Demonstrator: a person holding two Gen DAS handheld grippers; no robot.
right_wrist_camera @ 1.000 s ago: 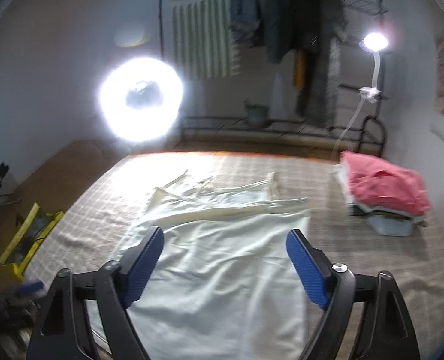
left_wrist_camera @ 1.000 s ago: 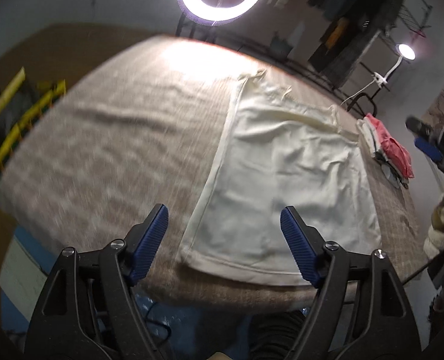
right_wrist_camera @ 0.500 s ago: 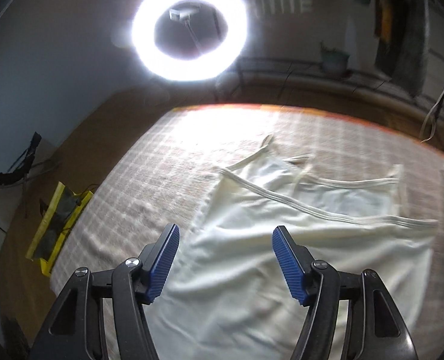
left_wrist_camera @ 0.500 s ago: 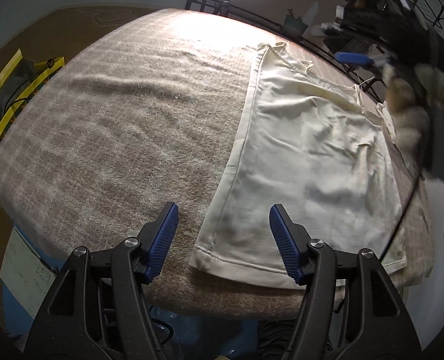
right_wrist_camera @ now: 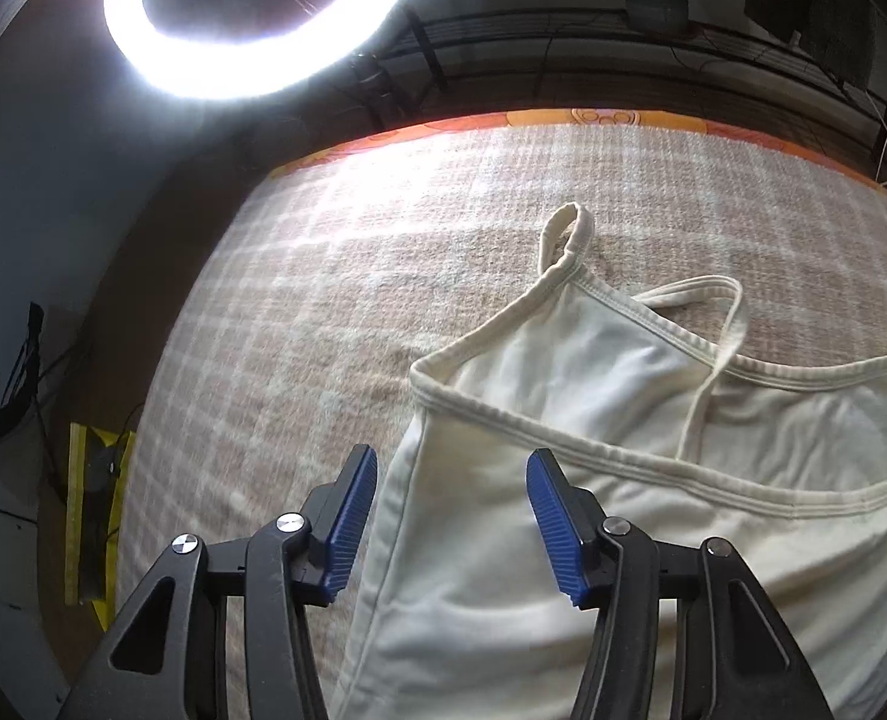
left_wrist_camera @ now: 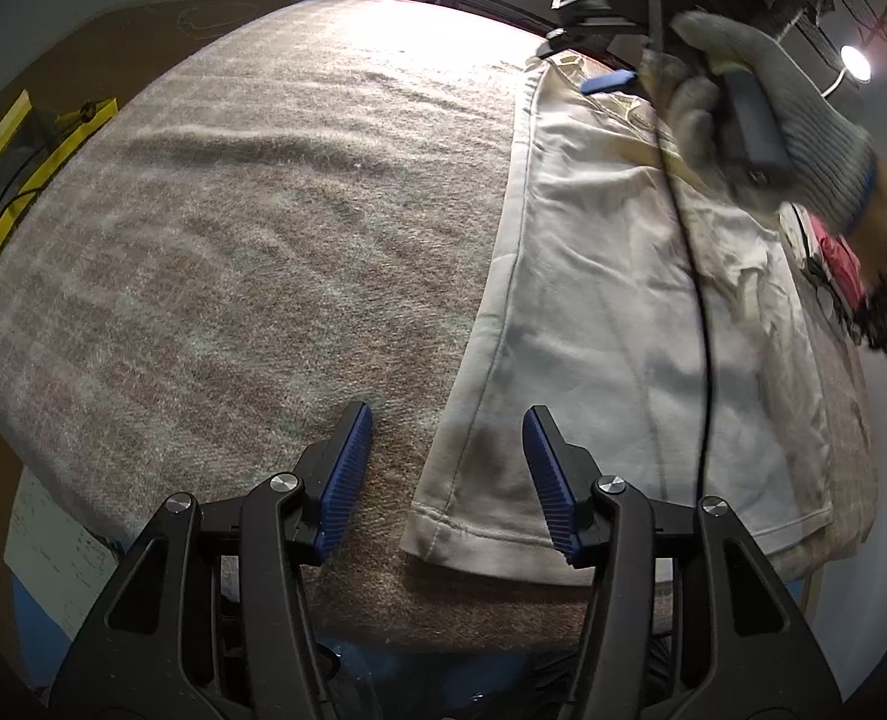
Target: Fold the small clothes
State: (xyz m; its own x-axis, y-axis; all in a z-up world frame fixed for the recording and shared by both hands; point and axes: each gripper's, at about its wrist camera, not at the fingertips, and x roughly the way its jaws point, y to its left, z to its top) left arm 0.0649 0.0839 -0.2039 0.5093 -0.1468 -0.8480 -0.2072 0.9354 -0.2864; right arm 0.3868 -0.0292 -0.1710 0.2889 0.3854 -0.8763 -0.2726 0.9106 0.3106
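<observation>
A cream strappy top [left_wrist_camera: 611,312] lies flat on a beige checked blanket [left_wrist_camera: 233,228]. My left gripper [left_wrist_camera: 446,474] hovers over the top's near-left hem corner, its jaws closing with the corner between them, pads apart from the cloth. My right gripper [right_wrist_camera: 450,516] hangs over the top's [right_wrist_camera: 653,480] left armpit corner by the thin straps, jaws closing too, the side edge between the blue pads without contact. In the left wrist view a gloved hand [left_wrist_camera: 761,108] carries the right gripper above the top's far end.
A ring light [right_wrist_camera: 251,18] glares beyond the blanket's far edge. A pink folded pile [left_wrist_camera: 833,258] sits at the right behind the hand. Yellow frame [left_wrist_camera: 11,138] stands on the floor to the left. A dark rail [right_wrist_camera: 623,42] runs along the back.
Both grippers' jaws have narrowed. The left gripper sank toward the hem corner. The right gripper swung left and down from mid-garment to the strap corner, and its gloved hand entered the left wrist view.
</observation>
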